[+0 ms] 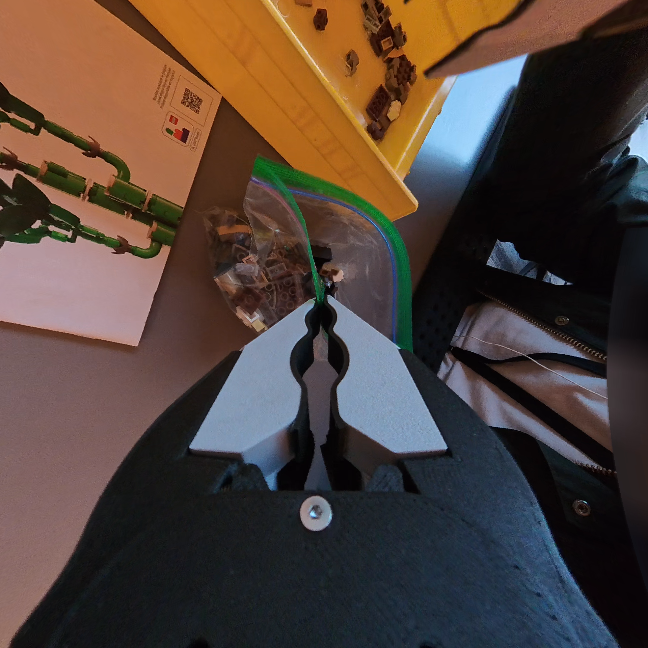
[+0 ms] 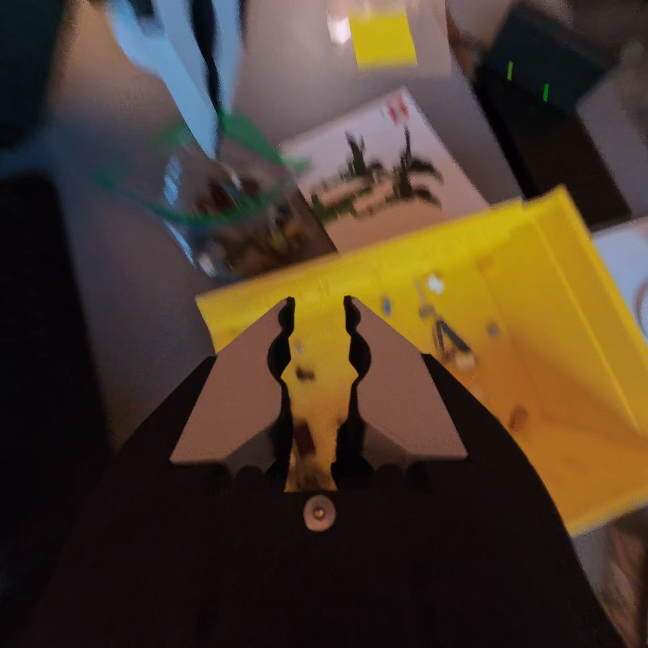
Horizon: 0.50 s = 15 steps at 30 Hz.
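My left gripper [image 1: 322, 304] is shut on the green zip edge of a clear plastic bag [image 1: 354, 242] that holds several small brown and grey bricks [image 1: 259, 277]. The bag's mouth gapes open beyond the fingertips. My right gripper [image 2: 318, 302] is open and empty, above the near edge of a yellow tray [image 2: 547, 350] with loose small bricks scattered in it. The right wrist view is blurred by motion; the bag [image 2: 231, 210] shows in it to the upper left. The yellow tray [image 1: 280, 91] also shows in the left wrist view behind the bag, with a heap of dark bricks [image 1: 389, 63].
A white instruction booklet [image 1: 80, 196] with a green plant picture lies on the grey table left of the bag; it also shows in the right wrist view [image 2: 382, 175]. A person in dark jacket [image 1: 568, 196] is at the right. A black box [image 2: 547, 115] stands at the back right. The left gripper's tips are roughly 15 cm from the right gripper's.
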Each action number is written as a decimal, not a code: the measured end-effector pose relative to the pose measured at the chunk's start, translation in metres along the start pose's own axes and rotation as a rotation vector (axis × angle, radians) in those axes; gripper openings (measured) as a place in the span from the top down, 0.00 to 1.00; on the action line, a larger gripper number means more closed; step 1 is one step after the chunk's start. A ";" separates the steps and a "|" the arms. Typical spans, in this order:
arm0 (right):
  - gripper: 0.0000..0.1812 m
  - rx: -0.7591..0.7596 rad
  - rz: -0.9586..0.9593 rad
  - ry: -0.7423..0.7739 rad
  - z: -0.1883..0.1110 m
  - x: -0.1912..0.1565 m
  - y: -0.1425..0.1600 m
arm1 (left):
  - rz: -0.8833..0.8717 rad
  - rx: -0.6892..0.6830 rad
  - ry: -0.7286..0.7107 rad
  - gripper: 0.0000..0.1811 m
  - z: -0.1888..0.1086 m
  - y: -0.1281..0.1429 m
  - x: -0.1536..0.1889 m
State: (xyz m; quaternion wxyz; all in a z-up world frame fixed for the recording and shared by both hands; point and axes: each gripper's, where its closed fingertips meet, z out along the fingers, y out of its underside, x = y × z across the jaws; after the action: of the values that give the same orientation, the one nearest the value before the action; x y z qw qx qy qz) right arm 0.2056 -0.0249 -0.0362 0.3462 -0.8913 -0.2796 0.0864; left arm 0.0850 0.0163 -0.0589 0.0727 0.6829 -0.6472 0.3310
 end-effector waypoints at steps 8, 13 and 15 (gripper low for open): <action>0.81 -0.488 0.001 -0.148 0.032 -0.005 0.118 | -0.004 -0.007 0.003 1.00 0.002 0.000 -0.001; 0.82 -0.491 -0.073 -0.193 0.052 -0.016 0.117 | -0.008 -0.007 0.005 1.00 0.002 0.000 -0.002; 0.83 -0.511 -0.078 -0.187 0.058 -0.015 0.120 | -0.006 -0.007 0.003 1.00 0.002 0.001 -0.001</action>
State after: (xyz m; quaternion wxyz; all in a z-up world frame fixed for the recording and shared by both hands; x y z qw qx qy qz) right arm 0.2257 -0.0726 -0.1601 0.0858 -0.9265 -0.3573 0.0813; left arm 0.0851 0.0165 -0.0611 0.0772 0.6840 -0.6462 0.3297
